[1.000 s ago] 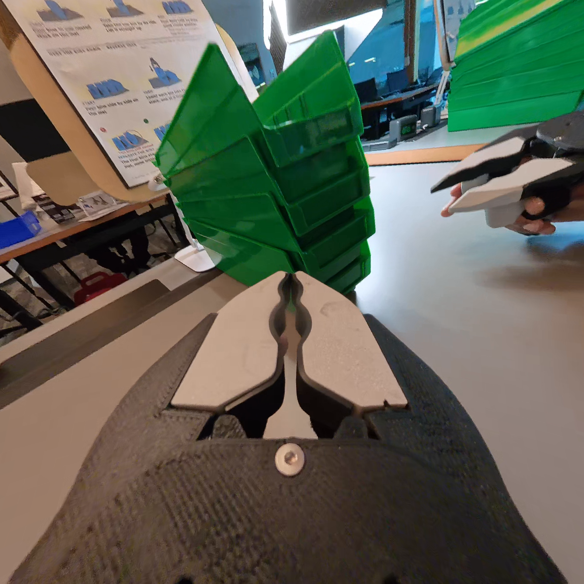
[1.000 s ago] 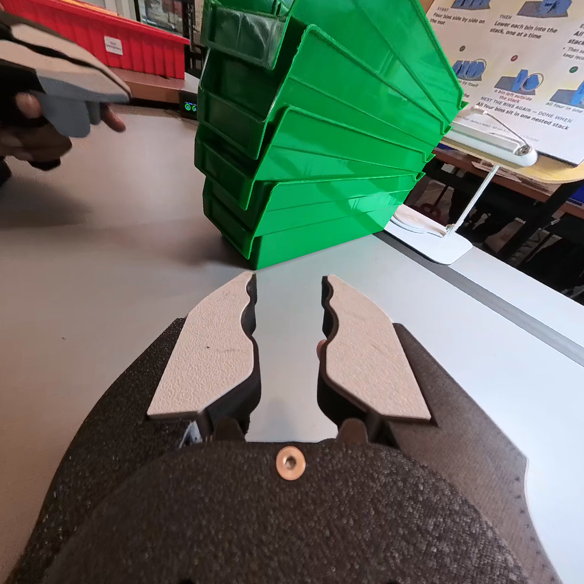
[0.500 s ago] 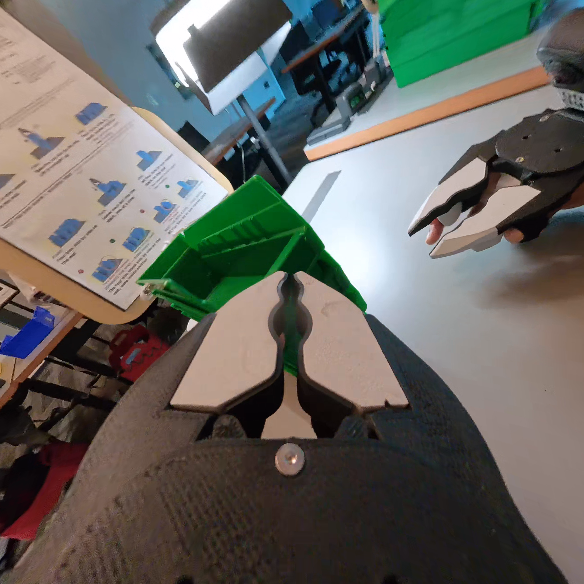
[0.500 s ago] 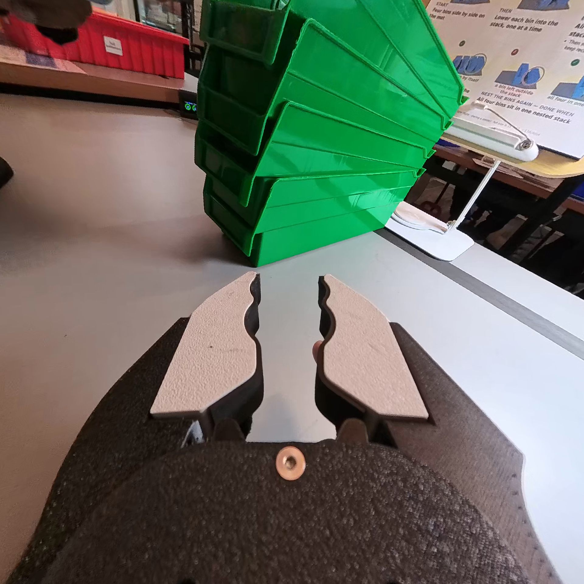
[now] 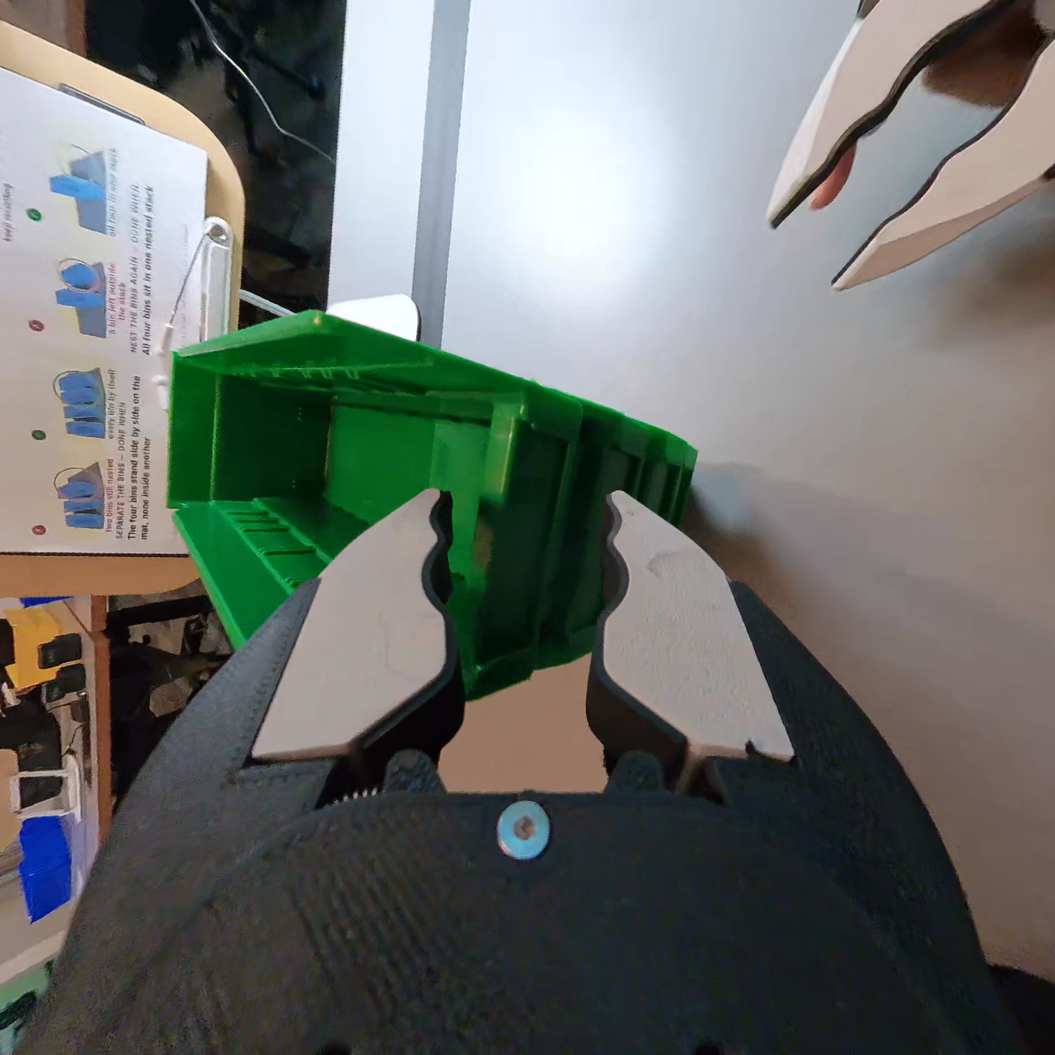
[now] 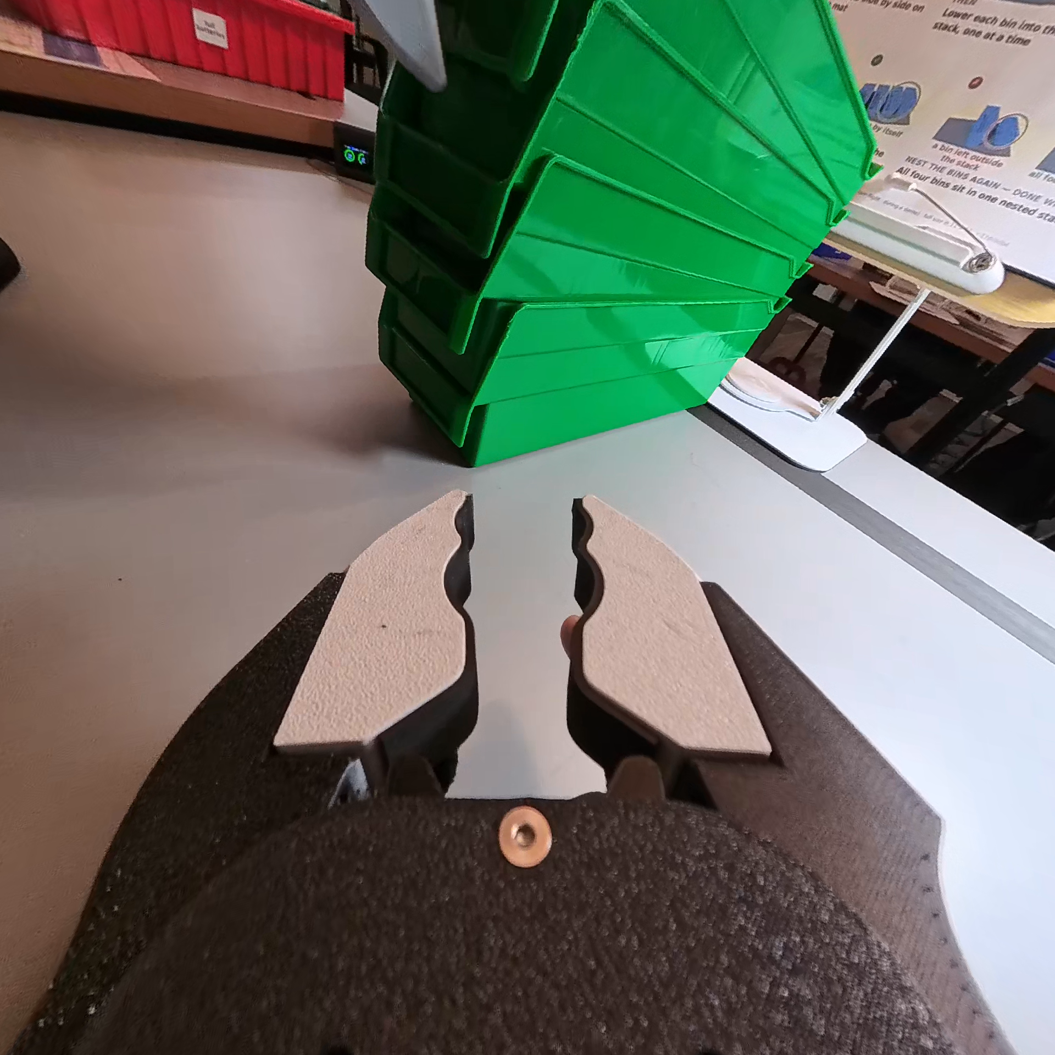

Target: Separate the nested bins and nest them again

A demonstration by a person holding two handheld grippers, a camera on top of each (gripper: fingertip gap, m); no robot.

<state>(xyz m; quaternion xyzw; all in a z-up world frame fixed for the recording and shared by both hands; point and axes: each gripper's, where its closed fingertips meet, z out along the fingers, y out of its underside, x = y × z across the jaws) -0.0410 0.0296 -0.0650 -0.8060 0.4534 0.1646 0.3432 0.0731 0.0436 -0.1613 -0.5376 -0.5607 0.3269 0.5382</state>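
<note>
A stack of several nested green bins [image 6: 599, 257] stands on the grey table [image 6: 171, 371], fanned upward at the back. The left wrist view looks down into the top bin [image 5: 342, 456]. My left gripper [image 5: 522, 502] is open and empty, hovering over the front end of the stack with its jaws either side of the bins' front lips. One of its fingers [image 6: 411, 45] shows by the top bin's front in the right wrist view. My right gripper [image 6: 522, 496] is open and empty, low over the table just short of the stack's corner. It also shows in the left wrist view [image 5: 805, 251].
An instruction board [image 6: 970, 114] on a white stand [image 6: 799, 422] sits right behind the stack, at the table's edge. A dark strip [image 6: 913, 542] runs along that edge. A red bin [image 6: 171, 34] and a small display device [image 6: 354, 154] are at the far side.
My left gripper has risen from table level to above the stack, tipped down to look into the top bin, and opened. My right gripper has stayed open and barely moved.
</note>
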